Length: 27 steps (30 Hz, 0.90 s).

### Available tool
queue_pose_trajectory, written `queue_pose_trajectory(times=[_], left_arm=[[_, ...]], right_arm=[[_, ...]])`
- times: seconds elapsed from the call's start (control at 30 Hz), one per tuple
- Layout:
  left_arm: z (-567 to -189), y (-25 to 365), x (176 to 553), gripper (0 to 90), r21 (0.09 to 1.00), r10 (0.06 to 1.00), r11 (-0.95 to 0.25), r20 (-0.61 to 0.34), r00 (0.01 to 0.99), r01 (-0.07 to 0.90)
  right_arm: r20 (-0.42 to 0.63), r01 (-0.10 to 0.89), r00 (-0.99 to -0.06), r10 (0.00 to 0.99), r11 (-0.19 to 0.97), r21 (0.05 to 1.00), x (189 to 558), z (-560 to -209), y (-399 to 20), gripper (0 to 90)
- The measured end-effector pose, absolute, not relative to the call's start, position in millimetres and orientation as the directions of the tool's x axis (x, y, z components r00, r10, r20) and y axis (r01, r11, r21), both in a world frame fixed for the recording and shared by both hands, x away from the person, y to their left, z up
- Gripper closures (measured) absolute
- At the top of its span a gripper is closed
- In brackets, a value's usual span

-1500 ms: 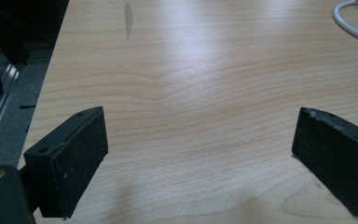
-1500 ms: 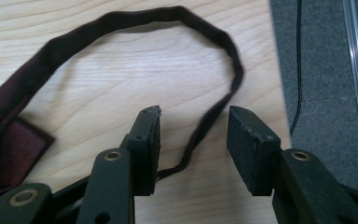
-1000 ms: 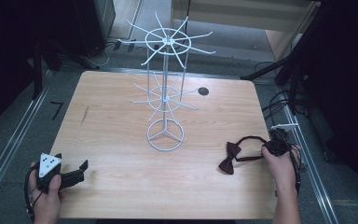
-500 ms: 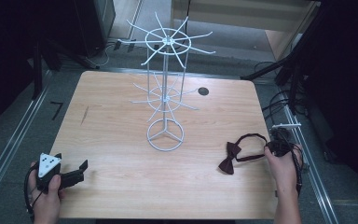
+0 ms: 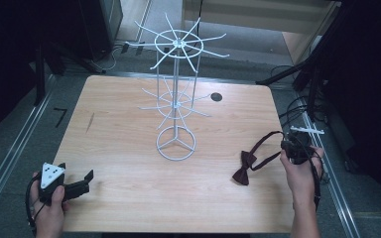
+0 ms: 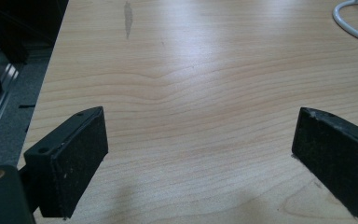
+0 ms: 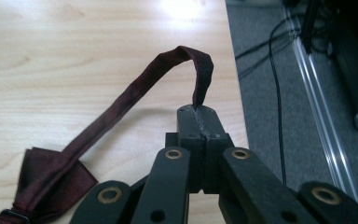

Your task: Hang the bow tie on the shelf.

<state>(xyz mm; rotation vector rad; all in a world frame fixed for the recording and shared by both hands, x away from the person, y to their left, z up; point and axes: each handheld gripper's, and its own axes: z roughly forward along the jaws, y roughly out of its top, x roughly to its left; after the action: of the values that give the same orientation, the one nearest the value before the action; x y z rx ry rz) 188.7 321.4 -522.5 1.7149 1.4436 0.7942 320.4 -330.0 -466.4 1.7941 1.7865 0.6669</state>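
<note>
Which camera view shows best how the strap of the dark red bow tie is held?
The right gripper view: the right claw is shut on the bow tie strap, which loops up from between its jaws. The high view shows the whole bow tie on the table, but the grip is small there. The left gripper view shows bare table.

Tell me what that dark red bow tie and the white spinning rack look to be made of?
The bow tie looks like woven fabric, perhaps satin: its strap shows a fine weave, a soft sheen and bends limply. The rack looks like thin metal wire coated glossy white: slim rigid rods and rings, though plastic cannot be ruled out.
</note>
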Motion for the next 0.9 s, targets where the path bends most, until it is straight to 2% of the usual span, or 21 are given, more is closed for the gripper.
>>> queue_pose_trajectory(times=[0.43,0.9], left_arm=[[-522.5,321.6,188.6,4.0,0.848,0.985,-0.089,-0.004,0.173,0.523],[-522.5,321.7,188.7,4.0,0.848,0.985,-0.088,-0.005,0.173,0.523]], right_arm=[[-0.062,0.655,-0.027,0.998,0.065,0.753,313.0,-455.7,-317.9,90.0],[-0.07,0.484,-0.092,0.993,0.106,0.869,299.4,-440.6,-298.4,90.0]])
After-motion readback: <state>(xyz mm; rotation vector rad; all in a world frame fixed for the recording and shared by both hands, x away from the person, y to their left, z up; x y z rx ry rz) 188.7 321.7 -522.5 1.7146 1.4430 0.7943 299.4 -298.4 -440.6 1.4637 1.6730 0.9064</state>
